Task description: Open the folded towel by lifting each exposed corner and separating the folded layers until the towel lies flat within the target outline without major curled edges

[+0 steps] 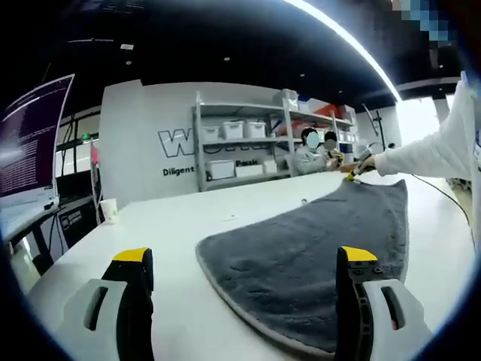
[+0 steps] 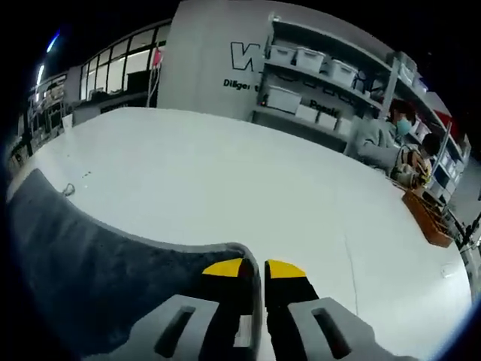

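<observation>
Grey towel (image 1: 323, 248) lay spread on the white desk (image 1: 173, 226), right gripper (image 2: 263, 271) pinching its far corner.
Left gripper (image 1: 248, 259) jaws stood wide apart above the near hem. Right jaws were together on the edge; open desk beyond. Towel's near edge was cut off.

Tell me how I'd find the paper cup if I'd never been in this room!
Start at the big white table where the grey towel is spread. Go to its far left edge, near the screen. The cup stands there alone, small, pale and upright, well apart from the towel.
</observation>
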A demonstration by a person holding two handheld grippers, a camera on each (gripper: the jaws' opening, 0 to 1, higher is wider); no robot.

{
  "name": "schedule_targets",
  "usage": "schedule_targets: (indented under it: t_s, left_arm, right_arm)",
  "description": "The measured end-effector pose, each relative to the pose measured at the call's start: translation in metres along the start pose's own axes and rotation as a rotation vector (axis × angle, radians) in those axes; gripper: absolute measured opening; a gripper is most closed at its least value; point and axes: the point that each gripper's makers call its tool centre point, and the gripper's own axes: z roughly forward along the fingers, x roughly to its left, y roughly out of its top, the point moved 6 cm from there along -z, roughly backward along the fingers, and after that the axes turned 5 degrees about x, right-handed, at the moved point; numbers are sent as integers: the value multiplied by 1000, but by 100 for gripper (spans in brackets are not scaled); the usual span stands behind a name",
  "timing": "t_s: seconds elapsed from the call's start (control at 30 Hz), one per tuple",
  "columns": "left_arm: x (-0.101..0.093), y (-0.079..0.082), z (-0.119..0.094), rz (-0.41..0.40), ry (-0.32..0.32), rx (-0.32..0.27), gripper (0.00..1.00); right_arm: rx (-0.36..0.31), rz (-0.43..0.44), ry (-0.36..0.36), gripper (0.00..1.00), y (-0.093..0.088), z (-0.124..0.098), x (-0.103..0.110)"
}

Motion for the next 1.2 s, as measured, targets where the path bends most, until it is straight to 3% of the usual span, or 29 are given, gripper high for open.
schedule_targets:
  t_s: [0.1,0.23,0.33,0.4,0.43,0.57,0.8,1.03,1.2]
  left_arm:
    - [-1,1,0,1,-4,-5,100]
    - [-3,2,-1,5,-6,-10,100]
    - [-5,4,-2,14,-5,-18,100]
    - [-6,5,-2,14,-10,-23,100]
    - [-6,5,-2,13,-11,-25,100]
    - [-11,7,-2,9,-38,-36,100]
    - [-24,10,-1,24,-106,-34,100]
    - [-34,12,-1,49,-141,-35,100]
    - [-36,16,-3,51,-156,-54,100]
  right_arm:
    - [-60,22,20,19,6,-18,-7]
    - [-211,85,65,30,7,-63,-16]
    - [-321,76,144,36,0,-102,-9]
    - [-360,77,174,39,-10,-126,-9]
    - [-365,78,181,42,-12,-130,-9]
    - [-380,76,217,52,-52,-186,2]
    - [-426,57,239,65,-107,-263,48]
    - [-396,51,272,77,-151,-302,73]
    - [-349,104,269,86,-169,-308,79]
